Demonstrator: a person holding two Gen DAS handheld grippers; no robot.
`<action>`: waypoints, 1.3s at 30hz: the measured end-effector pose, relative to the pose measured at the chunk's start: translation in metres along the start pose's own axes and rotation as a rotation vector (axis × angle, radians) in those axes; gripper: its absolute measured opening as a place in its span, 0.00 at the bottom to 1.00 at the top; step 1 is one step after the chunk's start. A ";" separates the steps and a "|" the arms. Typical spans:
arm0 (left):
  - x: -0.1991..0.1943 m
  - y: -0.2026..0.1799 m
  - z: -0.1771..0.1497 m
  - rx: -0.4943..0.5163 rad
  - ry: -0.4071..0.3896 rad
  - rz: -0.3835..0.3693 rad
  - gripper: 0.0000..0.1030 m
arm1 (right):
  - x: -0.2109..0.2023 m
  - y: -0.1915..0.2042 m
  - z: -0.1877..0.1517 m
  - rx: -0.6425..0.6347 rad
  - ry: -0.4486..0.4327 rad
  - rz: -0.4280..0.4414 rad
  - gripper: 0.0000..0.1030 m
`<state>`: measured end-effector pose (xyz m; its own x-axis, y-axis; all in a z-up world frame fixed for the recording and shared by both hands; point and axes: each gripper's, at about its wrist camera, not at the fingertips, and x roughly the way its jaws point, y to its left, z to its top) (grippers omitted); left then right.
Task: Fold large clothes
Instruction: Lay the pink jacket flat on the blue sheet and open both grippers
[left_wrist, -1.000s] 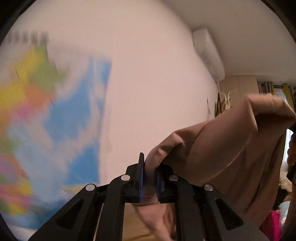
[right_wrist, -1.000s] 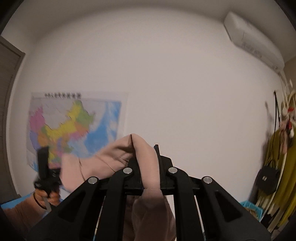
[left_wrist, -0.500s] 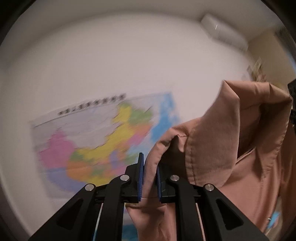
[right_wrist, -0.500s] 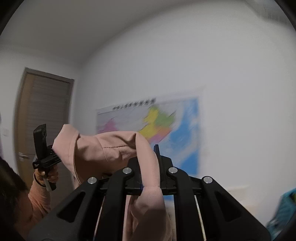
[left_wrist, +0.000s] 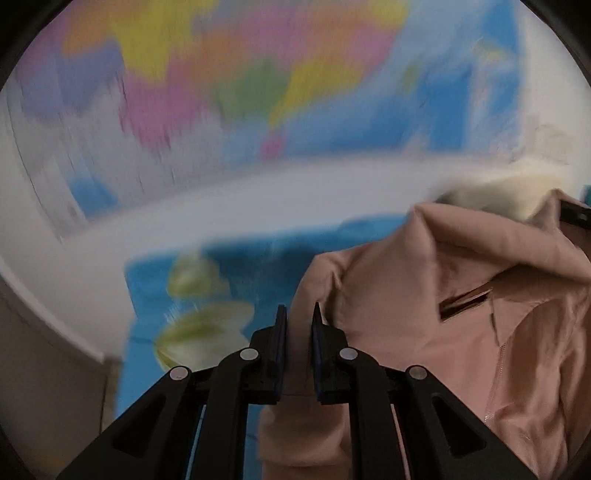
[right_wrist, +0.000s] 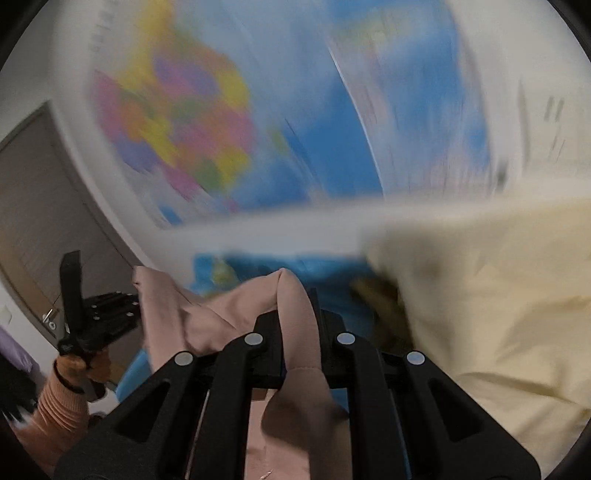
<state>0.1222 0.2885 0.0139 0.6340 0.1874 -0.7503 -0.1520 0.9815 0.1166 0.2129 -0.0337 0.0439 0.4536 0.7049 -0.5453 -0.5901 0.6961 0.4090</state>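
The left gripper has its fingers pinching a fold of the pink hoodie, which hangs off to the right over the blue sheet. The right gripper likewise has its fingers pinched on another fold of the hoodie's edge, so the garment is held in the air between the two, above the sheet and just beside a cream cloth on the right. The background is heavily blurred. The risks appear to be a thin fold slipping from either pinch, or the hoodie landing bunched or overlapping the cream cloth.
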 end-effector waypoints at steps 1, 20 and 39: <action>0.018 0.004 0.001 -0.013 0.026 -0.019 0.10 | 0.015 -0.011 0.001 0.025 0.021 -0.007 0.09; 0.122 0.024 0.018 -0.102 0.155 -0.168 0.48 | 0.034 -0.047 0.026 0.045 -0.034 -0.229 0.61; 0.004 -0.014 -0.138 0.391 0.152 -0.205 0.28 | -0.060 0.010 -0.173 -0.205 0.297 -0.323 0.02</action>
<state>0.0222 0.2704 -0.0809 0.4982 0.0081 -0.8670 0.2806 0.9446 0.1701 0.0642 -0.0927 -0.0463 0.4425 0.3667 -0.8184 -0.5832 0.8109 0.0480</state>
